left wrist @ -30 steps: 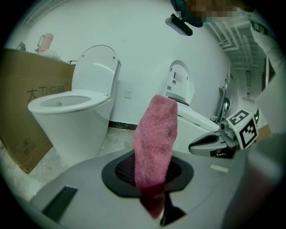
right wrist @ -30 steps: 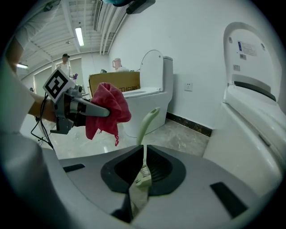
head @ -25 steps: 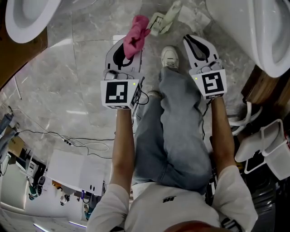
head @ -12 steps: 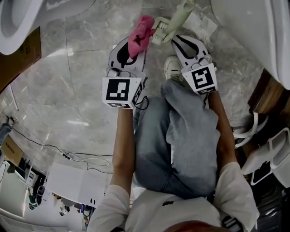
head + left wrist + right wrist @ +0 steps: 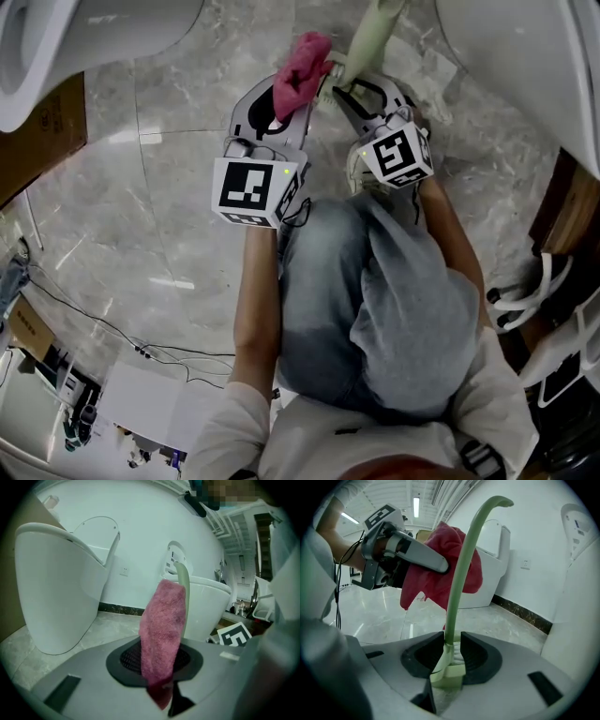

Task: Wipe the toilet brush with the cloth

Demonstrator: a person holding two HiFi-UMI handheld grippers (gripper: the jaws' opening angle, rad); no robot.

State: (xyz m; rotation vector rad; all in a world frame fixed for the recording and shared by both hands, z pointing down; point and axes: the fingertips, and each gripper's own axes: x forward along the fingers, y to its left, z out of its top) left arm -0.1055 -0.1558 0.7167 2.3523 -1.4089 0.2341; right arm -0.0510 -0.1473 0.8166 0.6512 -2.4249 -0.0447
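The left hand-held gripper [image 5: 281, 101] has its jaws pressed together on the lower end of the pink cloth [image 5: 302, 67], and the rest of the cloth stands free past the jaw tips. The right hand-held gripper [image 5: 354, 92] is just beside it. Its jaws are opening, with the pale green toilet brush [image 5: 375, 33] between them. The slim handle runs out between the black pads with a sliver of gap on one side, and a wider pale block of the brush sits lower in the throat. From there the handle reaches away over the marble floor [image 5: 159, 187] to a curved end. In the right gripper view the cloth [image 5: 436, 573] lies against or just behind the handle [image 5: 459, 573]; whether they touch cannot be told. The brush runs along a strip of floor between two white toilets. The left toilet [image 5: 56, 37] is well apart from it, while the rounded rim of the right toilet [image 5: 525, 66] is near the brush's far end. Left of the left hand-held gripper the floor is wide and open, bounded by a brown box [image 5: 42, 131] and, farther back, thin cables [image 5: 141, 347]. The person's jeans-clad leg [image 5: 375, 300] fills the room directly behind the right hand-held gripper.
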